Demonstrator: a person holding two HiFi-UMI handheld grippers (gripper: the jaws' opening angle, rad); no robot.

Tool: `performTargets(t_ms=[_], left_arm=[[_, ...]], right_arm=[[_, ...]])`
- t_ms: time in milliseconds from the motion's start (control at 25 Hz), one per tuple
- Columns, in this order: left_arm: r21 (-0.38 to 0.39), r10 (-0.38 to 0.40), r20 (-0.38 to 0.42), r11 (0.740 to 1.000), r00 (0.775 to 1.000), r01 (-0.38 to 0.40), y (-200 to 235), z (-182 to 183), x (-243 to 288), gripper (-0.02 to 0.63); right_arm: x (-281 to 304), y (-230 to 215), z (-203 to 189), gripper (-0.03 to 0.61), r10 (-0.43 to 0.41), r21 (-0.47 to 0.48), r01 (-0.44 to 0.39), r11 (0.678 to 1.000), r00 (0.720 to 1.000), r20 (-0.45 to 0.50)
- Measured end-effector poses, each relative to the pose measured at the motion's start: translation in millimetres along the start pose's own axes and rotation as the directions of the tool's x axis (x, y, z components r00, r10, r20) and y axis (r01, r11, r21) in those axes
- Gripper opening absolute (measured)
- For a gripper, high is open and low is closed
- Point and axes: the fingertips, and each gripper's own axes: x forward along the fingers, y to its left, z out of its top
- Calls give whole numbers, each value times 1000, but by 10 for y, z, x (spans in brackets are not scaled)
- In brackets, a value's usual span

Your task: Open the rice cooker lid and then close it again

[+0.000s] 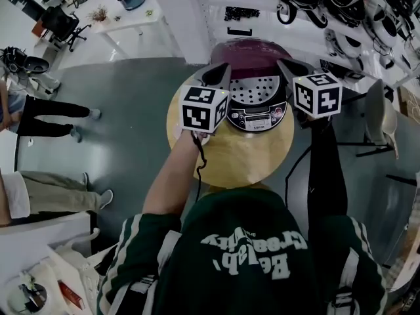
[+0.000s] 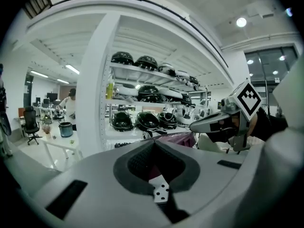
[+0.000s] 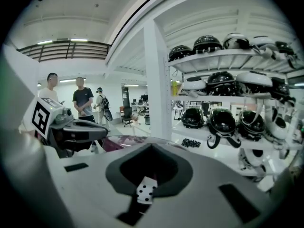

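We are holding the left gripper (image 1: pixel 218 73) and right gripper (image 1: pixel 287 65) clenched and empty, flanking the rice cooker (image 1: pixel 259 115) at the round table's (image 1: pixel 230 163) far edge. Its raised lid (image 1: pixel 252 51) likely swings stiffly but lightly on its hinge; push at the front rim.

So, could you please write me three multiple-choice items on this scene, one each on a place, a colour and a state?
1. Where does the cooker stand? A. on the floor B. on the round table C. on a shelf
2. What colour is the person's top? A. red B. yellow C. green
3. How do the jaws of the left gripper stand? A. together B. wide apart C. round a cup
B, the cooker sits on the wooden tabletop; C, the head view shows green cloth with white stripes; A, its own view shows the jaws meeting.
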Motion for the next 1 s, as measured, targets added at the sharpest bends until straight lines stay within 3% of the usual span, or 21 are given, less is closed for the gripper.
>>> performTargets(t_ms=[400, 640, 760, 880, 1000], left_arm=[[-104, -34, -136, 994, 990, 20, -207, -949, -46, -5], [-111, -43, -218, 994, 975, 19, -233, -1425, 70, -5], [-143, -52, -207, 989, 977, 23, -225, -1517, 106, -5], [-156, -72, -227, 987, 971, 36, -222, -1523, 114, -5], [-165, -66, -230, 986, 971, 28, -225, -1524, 101, -5]], right_arm=[[1, 156, -972, 5, -44, 63, 50, 997, 994, -96], [160, 151, -1452, 5, -50, 72, 63, 995, 984, -173], [195, 121, -1544, 6, -41, 113, 59, 992, 987, -156], [204, 129, -1544, 6, -48, 79, 63, 995, 983, -180], [191, 133, -1552, 6, -47, 104, 64, 993, 986, -163]])
